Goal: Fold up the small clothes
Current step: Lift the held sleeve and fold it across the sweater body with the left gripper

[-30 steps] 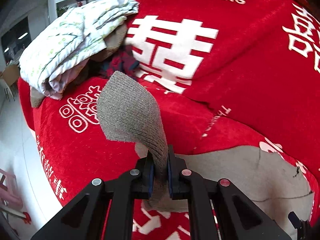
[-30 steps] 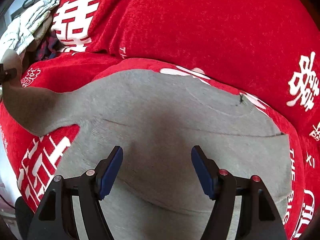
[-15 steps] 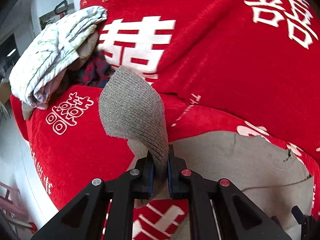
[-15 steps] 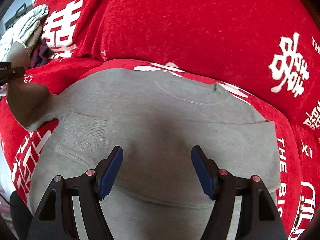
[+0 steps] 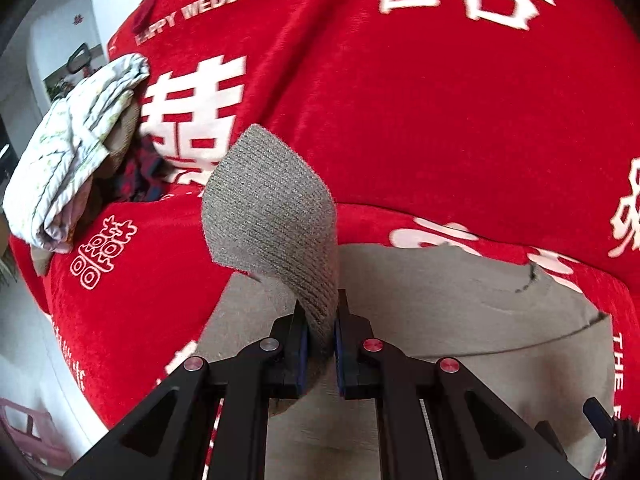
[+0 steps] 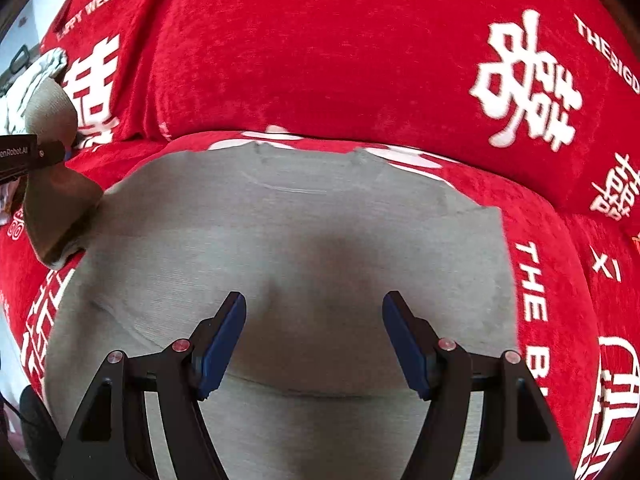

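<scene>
A grey knit sweater [image 6: 304, 240] lies flat on a red sofa cover, neckline toward the backrest. My left gripper [image 5: 321, 344] is shut on the sweater's left sleeve [image 5: 276, 216] and holds the ribbed cuff lifted above the seat; the sleeve also shows raised at the left edge of the right wrist view [image 6: 56, 196]. My right gripper [image 6: 314, 340] is open and empty, hovering just above the middle of the sweater's body [image 5: 480, 312].
A pile of other clothes, topped by a white floral garment [image 5: 76, 140], sits on the sofa's far left end. The red backrest [image 6: 340, 60] with white characters rises behind the sweater. The sofa's left edge [image 5: 64, 340] drops to the floor.
The left gripper has carried the lifted sleeve to the right, toward the sweater's body. The right gripper has shifted right over the sweater and stays open.
</scene>
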Available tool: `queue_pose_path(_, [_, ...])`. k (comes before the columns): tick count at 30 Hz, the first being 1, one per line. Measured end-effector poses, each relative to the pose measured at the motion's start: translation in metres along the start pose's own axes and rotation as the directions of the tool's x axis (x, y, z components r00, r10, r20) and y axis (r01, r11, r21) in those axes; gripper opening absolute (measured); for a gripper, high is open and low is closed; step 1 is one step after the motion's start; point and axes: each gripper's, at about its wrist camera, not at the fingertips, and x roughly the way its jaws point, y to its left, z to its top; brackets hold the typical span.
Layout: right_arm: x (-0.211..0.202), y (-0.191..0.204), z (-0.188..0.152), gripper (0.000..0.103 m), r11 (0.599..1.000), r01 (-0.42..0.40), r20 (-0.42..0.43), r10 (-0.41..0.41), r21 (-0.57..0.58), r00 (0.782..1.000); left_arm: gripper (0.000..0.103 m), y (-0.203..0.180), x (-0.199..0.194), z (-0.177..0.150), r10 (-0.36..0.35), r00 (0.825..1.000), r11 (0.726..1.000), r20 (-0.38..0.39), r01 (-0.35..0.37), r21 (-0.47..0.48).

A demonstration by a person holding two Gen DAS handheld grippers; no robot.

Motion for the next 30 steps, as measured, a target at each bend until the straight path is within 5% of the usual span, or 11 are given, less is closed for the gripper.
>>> queue_pose_path(30, [-0.015,-0.125,-0.041,0.074,0.985,0.029,0.038,-0.036,0.17,0.999,0.012,-0.181,-0.032,-0.049,-0.068,0.998,0.963,-0.007,0.067,0.262])
